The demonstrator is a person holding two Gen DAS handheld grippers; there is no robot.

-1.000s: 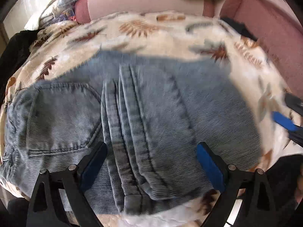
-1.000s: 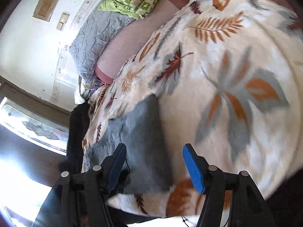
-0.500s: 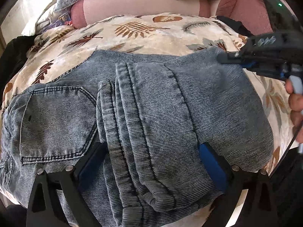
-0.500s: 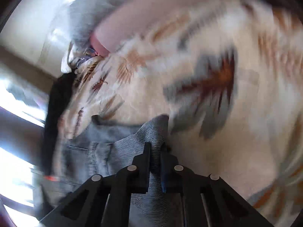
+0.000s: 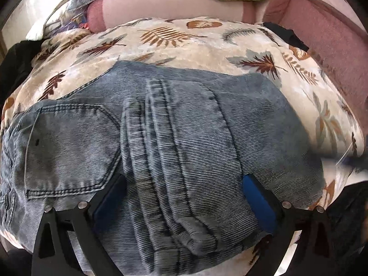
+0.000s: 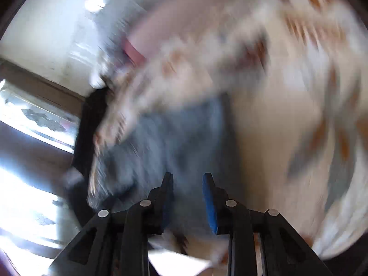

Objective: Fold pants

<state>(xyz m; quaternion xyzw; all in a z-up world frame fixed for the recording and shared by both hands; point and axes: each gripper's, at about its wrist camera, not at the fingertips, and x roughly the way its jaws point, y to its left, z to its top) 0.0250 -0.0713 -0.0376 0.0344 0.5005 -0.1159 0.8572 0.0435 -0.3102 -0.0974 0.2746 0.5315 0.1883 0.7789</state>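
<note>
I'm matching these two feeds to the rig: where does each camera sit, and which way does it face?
Left wrist: rides the left gripper, facing steeply down on the folded pants on the leaf-print blanket; its wide-open fingers show.
Right wrist: rides the right gripper, angled down at the pants' edge, badly blurred; its fingers show, opening with nothing between them.
Shared: both see the pants, the blanket and the pink bed beyond.

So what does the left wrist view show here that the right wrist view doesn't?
Only the left wrist view shows the back pocket, the stacked folds of the jeans and the left gripper, wide open over them. Only the right wrist view, badly blurred, shows a bright window and the right gripper, its jaws opening with no cloth pinched between them. Both show the jeans on the leaf-print blanket.
</note>
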